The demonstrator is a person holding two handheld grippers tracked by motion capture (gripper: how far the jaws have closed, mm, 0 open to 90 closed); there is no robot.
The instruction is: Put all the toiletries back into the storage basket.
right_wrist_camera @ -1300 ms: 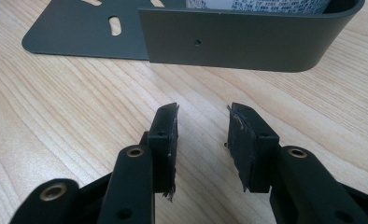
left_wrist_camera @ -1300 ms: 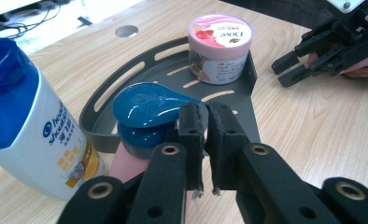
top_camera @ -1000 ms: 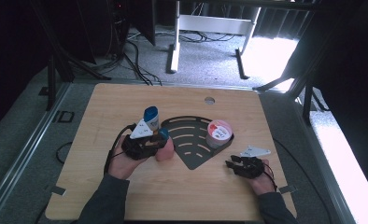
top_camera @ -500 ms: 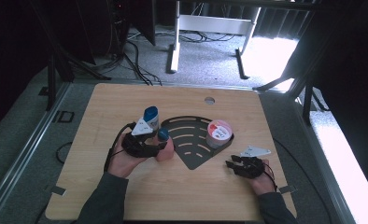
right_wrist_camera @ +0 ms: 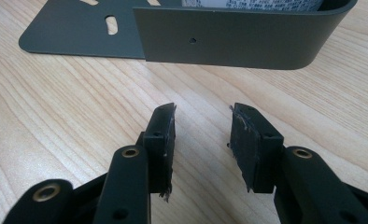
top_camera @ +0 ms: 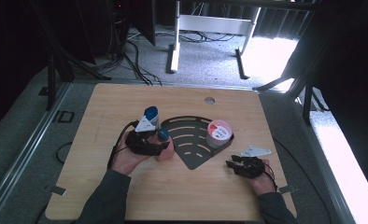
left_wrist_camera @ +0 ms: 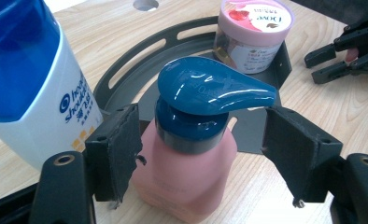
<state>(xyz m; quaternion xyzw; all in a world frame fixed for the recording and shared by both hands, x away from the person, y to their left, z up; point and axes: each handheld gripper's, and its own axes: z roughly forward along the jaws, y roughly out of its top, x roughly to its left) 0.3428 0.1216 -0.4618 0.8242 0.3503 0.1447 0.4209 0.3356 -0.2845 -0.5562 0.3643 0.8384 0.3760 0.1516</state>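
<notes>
A pink pump bottle (left_wrist_camera: 187, 163) with a dark blue pump head stands upright on the table beside the dark fan-shaped tray (left_wrist_camera: 126, 60). My left gripper (left_wrist_camera: 203, 135) has just been opening; its jaws stand open on either side of the bottle, and the right pad (left_wrist_camera: 294, 144) is clearly off it. In the high view the bottle (top_camera: 165, 150) sits just left of the tray (top_camera: 191, 140), with my left gripper (top_camera: 159, 145) around it. My right gripper (right_wrist_camera: 203, 121) rests low over the table, open with nothing between its jaws, facing the tray's wall (right_wrist_camera: 238, 37).
A white shampoo bottle (top_camera: 150, 116) with a blue cap stands just behind my left gripper. A jar with a pink lid (top_camera: 219, 132) sits in the tray's right corner. My right gripper (top_camera: 231, 164) lies near the table's front right. A round hole (top_camera: 209, 100) marks the far side.
The left gripper's jaws have spread apart off the pump bottle, which stays standing in place. The right gripper has not moved.
</notes>
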